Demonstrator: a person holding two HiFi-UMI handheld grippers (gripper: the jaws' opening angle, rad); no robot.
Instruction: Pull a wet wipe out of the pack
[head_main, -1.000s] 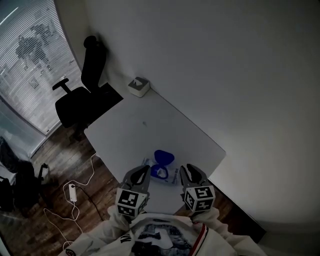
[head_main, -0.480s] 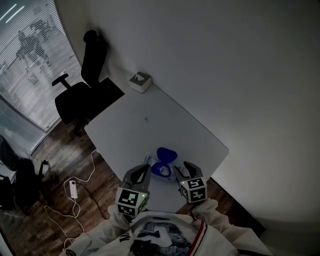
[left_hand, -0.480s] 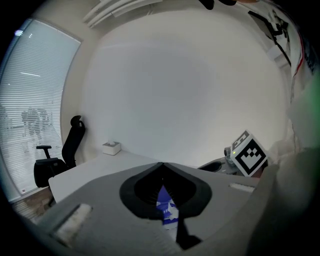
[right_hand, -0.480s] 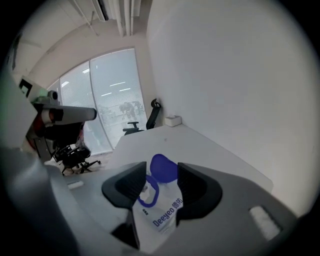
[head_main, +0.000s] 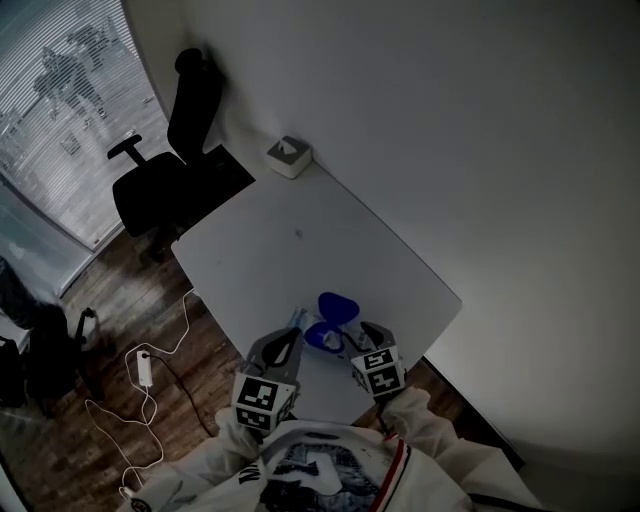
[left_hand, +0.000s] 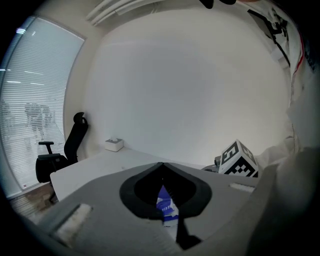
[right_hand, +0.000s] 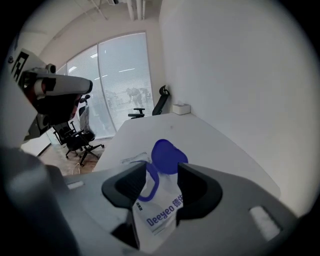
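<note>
The white and blue wet wipe pack (head_main: 322, 338) lies near the table's front edge, its round blue lid (head_main: 338, 305) flipped open. My left gripper (head_main: 292, 333) sits at the pack's left end. In the left gripper view its tips (left_hand: 161, 165) meet, and the pack (left_hand: 166, 206) shows below them through the hollow. My right gripper (head_main: 358, 336) hovers at the pack's right end. Its jaws have just been opening and now stand wide (right_hand: 162, 170). The pack (right_hand: 160, 210) and lid (right_hand: 167, 155) lie between them, untouched by the pads.
The white table (head_main: 300, 250) stands against the wall, with a white tissue box (head_main: 289, 155) at its far corner. A black office chair (head_main: 165, 170) stands beyond the left end. A power strip (head_main: 143, 370) and cable lie on the wooden floor.
My right gripper has come down and in toward the pack's right end. The left gripper has stayed at the pack's left end.
</note>
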